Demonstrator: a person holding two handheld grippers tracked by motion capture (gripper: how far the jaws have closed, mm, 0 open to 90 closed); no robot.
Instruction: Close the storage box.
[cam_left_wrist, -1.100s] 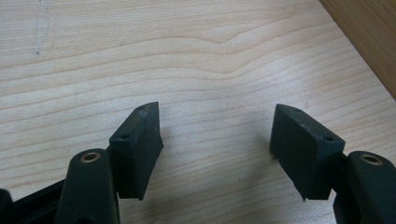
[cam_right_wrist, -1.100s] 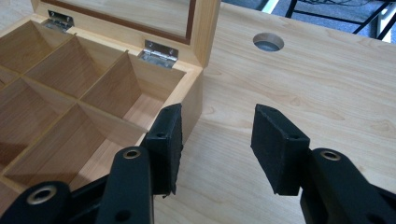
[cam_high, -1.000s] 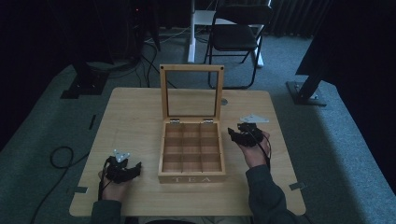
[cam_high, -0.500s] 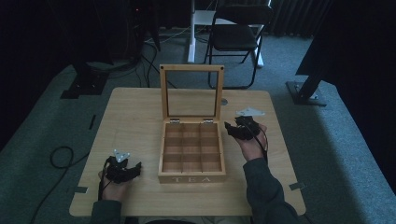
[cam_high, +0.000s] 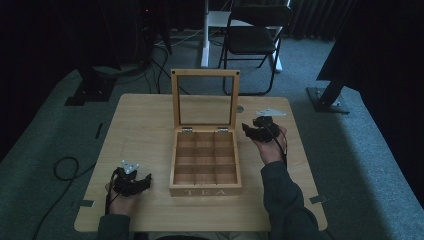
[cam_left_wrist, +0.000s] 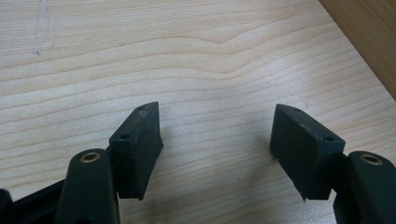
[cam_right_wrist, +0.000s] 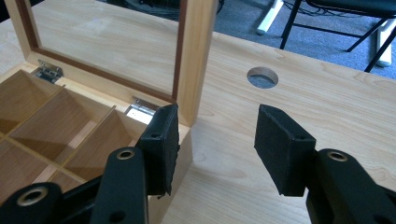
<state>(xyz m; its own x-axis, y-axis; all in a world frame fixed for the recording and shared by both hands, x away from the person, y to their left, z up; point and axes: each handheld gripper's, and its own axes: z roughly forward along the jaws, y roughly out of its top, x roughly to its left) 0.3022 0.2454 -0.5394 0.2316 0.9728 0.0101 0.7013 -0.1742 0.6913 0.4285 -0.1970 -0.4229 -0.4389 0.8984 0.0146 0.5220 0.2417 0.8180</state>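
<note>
Lid (cam_right_wrist: 194, 56) upright, blocking right claw (cam_right_wrist: 217, 144); cable hole (cam_right_wrist: 262, 77) beyond.

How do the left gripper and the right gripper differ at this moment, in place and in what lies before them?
The left gripper rests near the table's front edge, left of the tea box; the right gripper is farther back, beside the box's rear right corner. The left faces bare wood; the right faces the upright lid. Both are open and hold nothing.

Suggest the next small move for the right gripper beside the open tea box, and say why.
Probably ease the right gripper left onto the lid frame. Its fingers are open, holding nothing, right by the upright lid's edge at the hinge corner of the tea box.
</note>
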